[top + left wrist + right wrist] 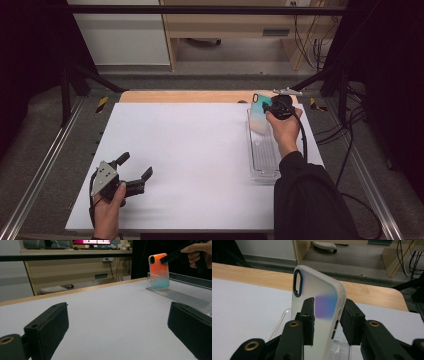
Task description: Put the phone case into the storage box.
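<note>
Iridescent phone case (pixel 322 315) stands upright in clear tray (pixel 263 159) at bench's far right edge, between right gripper (pixel 325 320) jaws, which look just loosened; release unfinished. Left gripper (pixel 134 167) idle, jaws apart.

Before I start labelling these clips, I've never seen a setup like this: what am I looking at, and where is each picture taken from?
A person sits at a table covered in white and holds a pair of hand-worked tongs in each hand. One camera looks down from above; the other two ride on the tongs and look along their black jaws. The left tongs rest low on the table, jaws wide apart, with nothing between them. The right tongs have a phone case standing upright between their jaws, above the far end of a long clear tray. The pads sit close against the case's sides; whether they press it, I cannot tell.
</note>
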### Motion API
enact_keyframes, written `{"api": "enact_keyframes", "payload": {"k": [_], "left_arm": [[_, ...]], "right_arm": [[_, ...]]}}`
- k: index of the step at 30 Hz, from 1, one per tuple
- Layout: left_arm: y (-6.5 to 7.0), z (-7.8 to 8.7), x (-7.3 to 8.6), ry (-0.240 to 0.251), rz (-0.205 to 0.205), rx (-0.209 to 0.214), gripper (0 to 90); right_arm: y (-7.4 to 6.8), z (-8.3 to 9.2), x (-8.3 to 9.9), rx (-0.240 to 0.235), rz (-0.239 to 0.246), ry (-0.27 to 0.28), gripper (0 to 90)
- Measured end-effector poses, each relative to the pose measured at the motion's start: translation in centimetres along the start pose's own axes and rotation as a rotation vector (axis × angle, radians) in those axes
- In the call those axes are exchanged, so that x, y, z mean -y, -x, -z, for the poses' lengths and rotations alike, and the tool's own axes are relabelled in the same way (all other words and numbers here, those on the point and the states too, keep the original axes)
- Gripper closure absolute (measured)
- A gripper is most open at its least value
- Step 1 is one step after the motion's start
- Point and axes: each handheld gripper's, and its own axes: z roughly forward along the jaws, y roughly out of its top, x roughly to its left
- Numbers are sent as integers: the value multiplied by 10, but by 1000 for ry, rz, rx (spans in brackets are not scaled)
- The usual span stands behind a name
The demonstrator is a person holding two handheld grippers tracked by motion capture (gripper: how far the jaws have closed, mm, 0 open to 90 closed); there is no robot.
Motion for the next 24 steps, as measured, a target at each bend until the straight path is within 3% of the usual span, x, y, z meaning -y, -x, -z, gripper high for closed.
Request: {"api": "enact_keyframes", "payload": {"k": [24], "left_arm": [[2,0,0,0,-1,1,33]], "right_arm": [[3,-8,2,8,2,16,594]]}}
